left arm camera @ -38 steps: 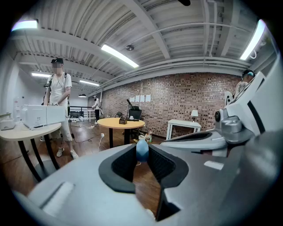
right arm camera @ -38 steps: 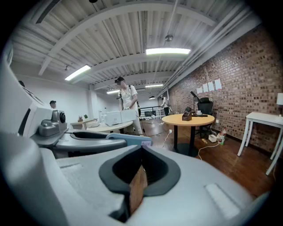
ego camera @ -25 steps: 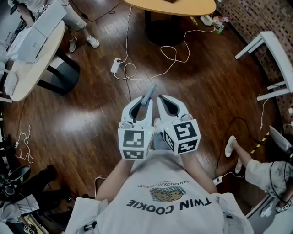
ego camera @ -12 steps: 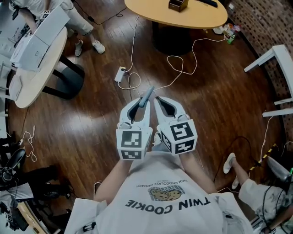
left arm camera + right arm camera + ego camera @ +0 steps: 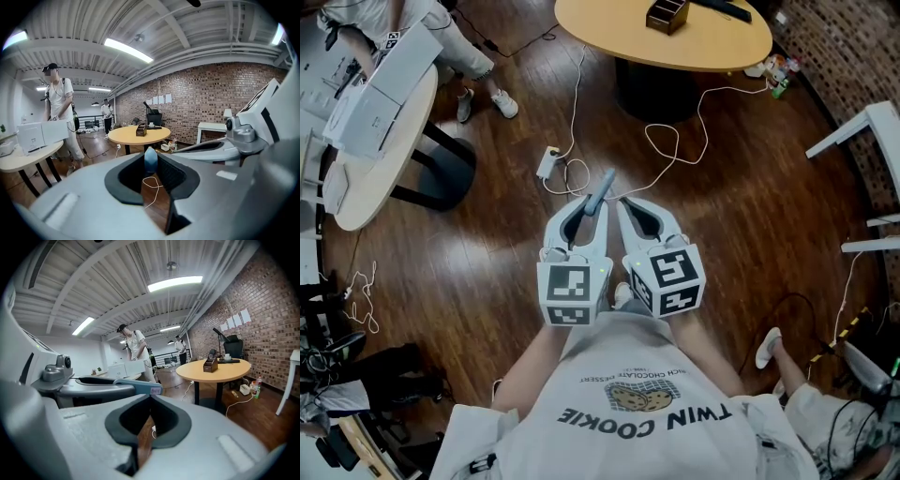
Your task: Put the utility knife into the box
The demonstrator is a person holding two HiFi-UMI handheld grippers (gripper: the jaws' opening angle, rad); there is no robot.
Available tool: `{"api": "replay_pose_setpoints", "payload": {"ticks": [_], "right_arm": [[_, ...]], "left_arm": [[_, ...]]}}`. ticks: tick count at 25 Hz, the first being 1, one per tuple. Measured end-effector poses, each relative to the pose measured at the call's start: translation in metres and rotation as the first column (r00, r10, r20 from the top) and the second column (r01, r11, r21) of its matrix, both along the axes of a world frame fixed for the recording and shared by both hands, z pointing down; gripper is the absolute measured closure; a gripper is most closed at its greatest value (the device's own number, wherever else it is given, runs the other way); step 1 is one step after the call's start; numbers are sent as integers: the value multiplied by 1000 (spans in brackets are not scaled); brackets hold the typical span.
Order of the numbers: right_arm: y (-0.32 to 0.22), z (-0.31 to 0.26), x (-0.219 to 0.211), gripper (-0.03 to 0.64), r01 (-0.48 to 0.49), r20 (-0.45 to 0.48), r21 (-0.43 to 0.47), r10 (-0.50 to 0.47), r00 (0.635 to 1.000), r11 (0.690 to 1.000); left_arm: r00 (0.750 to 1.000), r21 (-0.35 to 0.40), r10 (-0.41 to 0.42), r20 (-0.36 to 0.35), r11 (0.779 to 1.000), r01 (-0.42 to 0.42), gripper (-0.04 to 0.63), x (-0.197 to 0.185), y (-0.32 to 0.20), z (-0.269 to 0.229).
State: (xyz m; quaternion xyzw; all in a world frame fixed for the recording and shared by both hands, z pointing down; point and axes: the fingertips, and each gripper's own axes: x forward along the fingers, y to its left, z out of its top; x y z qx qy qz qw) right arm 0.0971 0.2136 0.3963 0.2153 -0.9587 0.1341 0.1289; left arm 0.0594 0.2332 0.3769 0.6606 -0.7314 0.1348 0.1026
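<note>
Fingers of our left gripper are pinching the utility knife, which sticks out forward past the tips with its blue-grey body upright between the pads. Over the last second that hold stays as it was, and the knife sits at the same angle. The right gripper travels just beside it with its fingers pressed together on nothing.

What has changed is the ground under us. The round tabletop has slid further into the top of the head view, and the box, cut off or missing a second ago, now shows on it. The white cable on the wooden floor has drifted down toward us too. We read this as walking toward the tabletop while both grippers stay level in front of the chest.

For the task, the pick-up looks finished and we are in the carry. The knife is still well apart from the box, with open floor and the cable between. The box looks dark and compartmented, but it is too small here for us to say which slot is free. We judge that the approach still has to close before any lowering, and the cable underfoot is the thing to mind.
</note>
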Motion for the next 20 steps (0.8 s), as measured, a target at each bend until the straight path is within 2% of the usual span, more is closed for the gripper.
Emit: {"api": "replay_pose_setpoints", "payload": {"ticks": [12,16,20], "right_arm": [[-54,12,-14,615,-69,-29,8,69,997,998],[-76,18,-42,615,-89,-50,8,89,995,996],[-100,18,-85,615,-103,-72,17,104,992,994]], "left_arm": [[998,2,68,-20,998,-68,520,-16,-54,14],[995,5,91,-35,996,-90,520,-43,-77,19],[992,6,114,-51,993,-114,520,-85,-103,19]]}}
